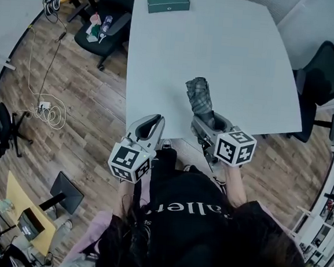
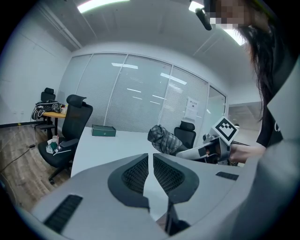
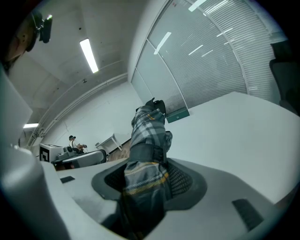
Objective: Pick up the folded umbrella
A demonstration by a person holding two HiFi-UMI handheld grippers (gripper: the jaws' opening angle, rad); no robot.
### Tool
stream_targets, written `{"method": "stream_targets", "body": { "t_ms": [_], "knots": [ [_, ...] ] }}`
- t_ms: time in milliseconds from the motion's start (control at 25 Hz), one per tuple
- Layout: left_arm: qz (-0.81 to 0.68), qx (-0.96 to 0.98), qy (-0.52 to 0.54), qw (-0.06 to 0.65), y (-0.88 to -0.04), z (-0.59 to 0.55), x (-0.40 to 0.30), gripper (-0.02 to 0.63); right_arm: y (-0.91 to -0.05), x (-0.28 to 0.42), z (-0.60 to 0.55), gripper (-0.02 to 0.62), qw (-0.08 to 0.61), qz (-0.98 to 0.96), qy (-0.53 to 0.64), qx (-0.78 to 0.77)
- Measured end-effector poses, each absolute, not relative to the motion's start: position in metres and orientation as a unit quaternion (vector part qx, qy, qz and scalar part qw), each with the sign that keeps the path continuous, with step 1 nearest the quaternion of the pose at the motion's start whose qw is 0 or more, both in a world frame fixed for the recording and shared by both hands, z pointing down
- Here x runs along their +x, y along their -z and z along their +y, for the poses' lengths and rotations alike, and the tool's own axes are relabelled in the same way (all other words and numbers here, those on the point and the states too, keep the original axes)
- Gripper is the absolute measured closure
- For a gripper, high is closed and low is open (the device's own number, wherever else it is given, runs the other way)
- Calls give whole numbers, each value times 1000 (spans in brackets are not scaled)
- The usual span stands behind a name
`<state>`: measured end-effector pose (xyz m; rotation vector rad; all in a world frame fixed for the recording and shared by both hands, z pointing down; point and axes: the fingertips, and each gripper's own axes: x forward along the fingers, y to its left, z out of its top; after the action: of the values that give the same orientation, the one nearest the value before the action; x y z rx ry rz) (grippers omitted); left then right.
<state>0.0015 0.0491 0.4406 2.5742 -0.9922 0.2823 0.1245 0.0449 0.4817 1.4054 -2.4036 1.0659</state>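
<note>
White table [image 1: 238, 55], dark green box [image 1: 168, 1] set at its far edge, black office chair [image 1: 113, 26] beside the left edge, another chair [image 1: 328, 73] by the right edge, white cable [image 1: 48, 112] coiled on the wooden floor [image 1: 85, 134]

The room is lit brightly and evenly from above by ceiling strip lights [image 3: 89, 55]. The white worktop [image 1: 220, 53] is rendered pale and almost flat, and shadows are kept soft and faint. The lamps are mirrored as pale streaks in the glass partition [image 2: 140, 93]. Both gripper views are ringed by black corners, and straight lines are bowed by the wide lens. The left tool [image 2: 150, 159] and right tool [image 3: 147, 173] are softened close to the lens, as is the near end of the folded umbrella [image 3: 150, 126]. In the head view the middle is sharp, and the floor [image 1: 72, 92] is curved toward the edges.
</note>
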Motion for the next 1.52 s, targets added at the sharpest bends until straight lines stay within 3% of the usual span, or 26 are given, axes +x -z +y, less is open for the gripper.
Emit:
{"method": "stream_targets", "body": {
  "t_ms": [800, 1520],
  "knots": [
    [-372, 907, -102, 168, -429, 210, 44, 572, -474, 174, 206, 374, 47, -807, -360, 466],
    [-388, 901, -108, 159, -430, 256, 41, 572, -477, 166, 248, 374, 50, -821, -354, 446]
  ]
}}
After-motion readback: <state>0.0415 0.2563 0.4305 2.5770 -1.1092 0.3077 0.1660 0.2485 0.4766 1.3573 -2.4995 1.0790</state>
